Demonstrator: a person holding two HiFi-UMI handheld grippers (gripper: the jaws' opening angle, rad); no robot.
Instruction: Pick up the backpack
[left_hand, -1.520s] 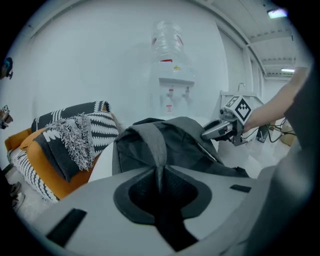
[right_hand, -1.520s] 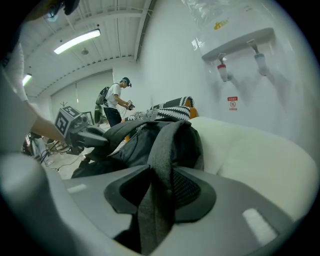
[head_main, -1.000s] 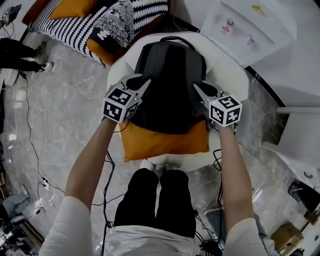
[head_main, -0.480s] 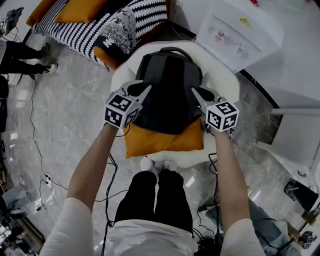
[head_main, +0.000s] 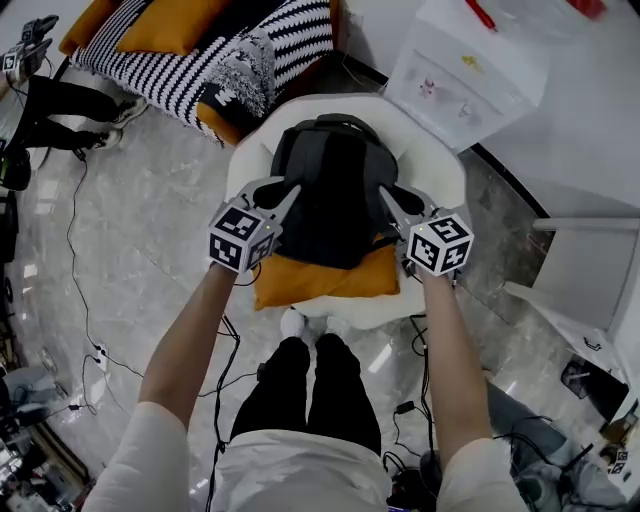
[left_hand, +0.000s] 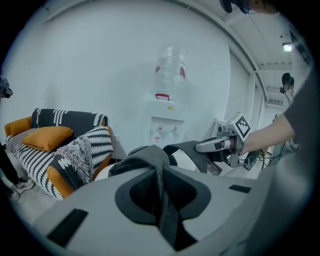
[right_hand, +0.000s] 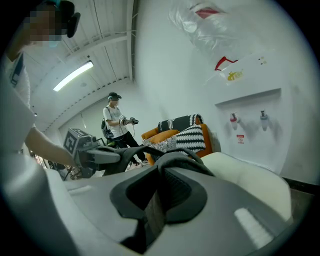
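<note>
left fingers (left_hand: 95, 202): closing on a backpack (head_main: 335, 190) strap (left_hand: 161, 165) pinched between them
right fingers (right_hand: 235, 200): clamped on the other strap
backpack: between both fingers, over the armchair (head_main: 440, 160)
handling: likely soft, saggy; hold both straps

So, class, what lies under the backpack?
An orange cushion shows below the backpack, on the white chair. The cushion's far part and the seat's middle are covered by the backpack.

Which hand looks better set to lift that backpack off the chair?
Right, marginally, I'd guess: the right gripper is clamped on a strap of the backpack, while the jaws of the left gripper are closing on the other strap. Both flank it evenly.
</note>
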